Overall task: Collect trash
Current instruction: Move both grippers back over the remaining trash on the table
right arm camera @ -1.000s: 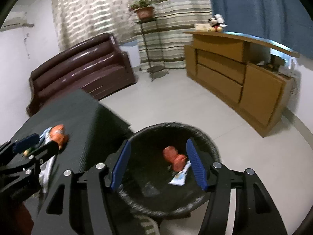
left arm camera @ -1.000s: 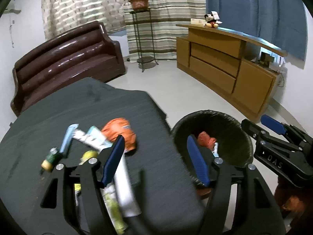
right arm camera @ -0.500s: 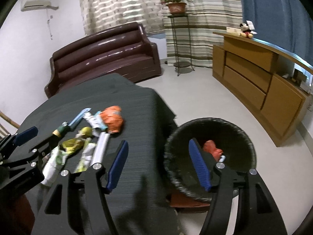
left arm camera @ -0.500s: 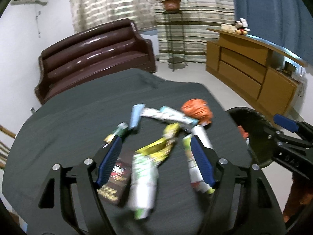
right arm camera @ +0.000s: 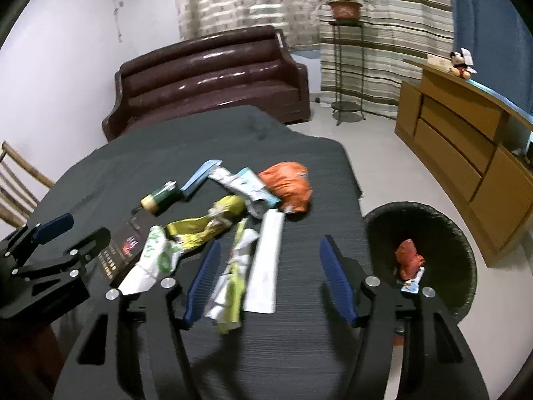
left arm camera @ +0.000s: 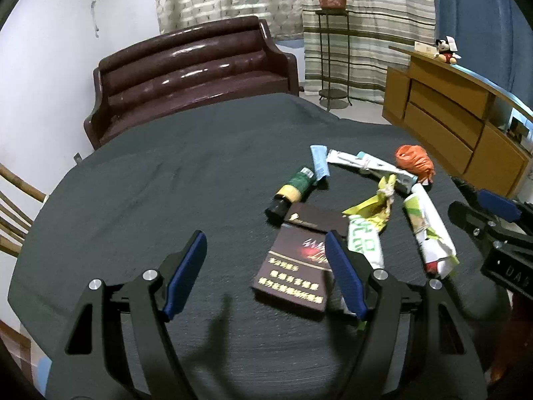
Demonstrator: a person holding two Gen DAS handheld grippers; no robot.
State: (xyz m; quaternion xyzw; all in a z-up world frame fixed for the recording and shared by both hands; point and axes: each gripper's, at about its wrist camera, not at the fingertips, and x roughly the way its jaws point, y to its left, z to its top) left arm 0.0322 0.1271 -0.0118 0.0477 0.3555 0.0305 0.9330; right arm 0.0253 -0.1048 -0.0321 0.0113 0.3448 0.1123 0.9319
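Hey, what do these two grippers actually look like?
Both match: the left gripper and right gripper have black angular frames with cut-out openings, silver screws at the joints and long blue pads on the fingers. White letters mark one body. No cables or sleeves show.

Brown sofa (left arm camera: pixel 196 76), striped curtains (left arm camera: pixel 366 16), wooden cabinet (left arm camera: pixel 449 123), white walls.

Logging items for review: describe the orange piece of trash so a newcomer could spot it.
On the dark-clothed table, a litter pile sits near the edge beside the black trash bin. The crumpled orange bag lies at the pile's bin-side end, the only orange, balled-up piece.
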